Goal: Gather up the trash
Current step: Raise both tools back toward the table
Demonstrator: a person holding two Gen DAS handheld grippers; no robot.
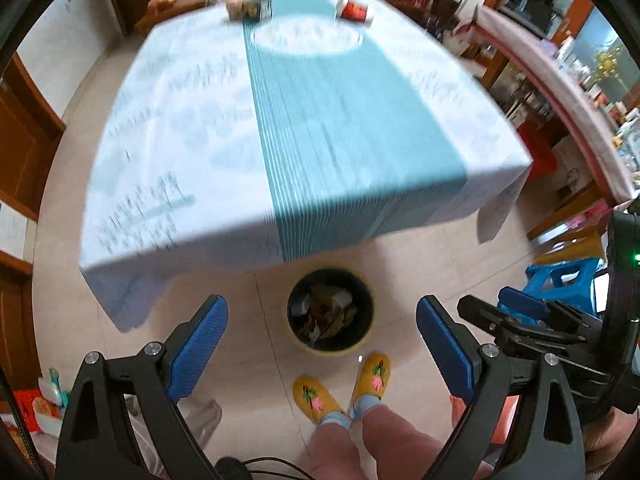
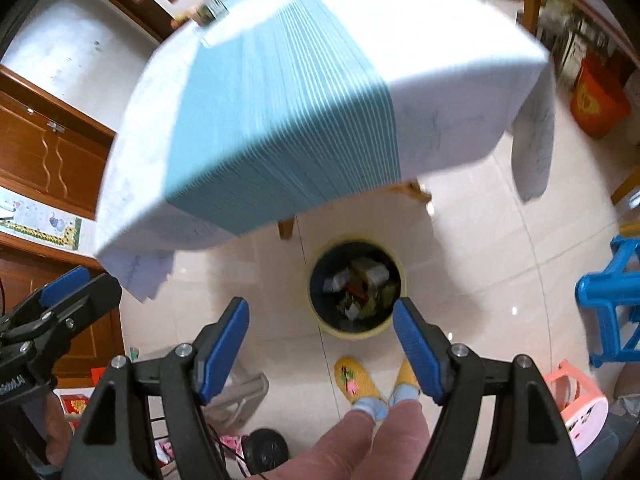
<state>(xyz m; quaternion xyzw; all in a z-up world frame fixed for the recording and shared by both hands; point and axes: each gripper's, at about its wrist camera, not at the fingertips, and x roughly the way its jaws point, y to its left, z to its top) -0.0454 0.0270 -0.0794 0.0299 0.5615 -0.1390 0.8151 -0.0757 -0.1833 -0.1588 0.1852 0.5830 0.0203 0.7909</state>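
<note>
Hovering over the floor, both grippers spread wide and empty: left gripper (image 1: 322, 346), right gripper (image 2: 321, 350). Bin (image 1: 330, 309) sits on the tile just past the fingertips, between them, full of trash (image 2: 362, 286), near the bench (image 1: 168, 128) front edge. Left view alone shows a box (image 1: 249, 9) and red pack (image 1: 353, 10) at the bench's far edge, well beyond the fingers. Right view alone shows bench legs (image 2: 286, 227). Slippers (image 1: 344, 390) below the fingers; blue stool (image 2: 616, 300) right. Open tile around the bin.
</note>
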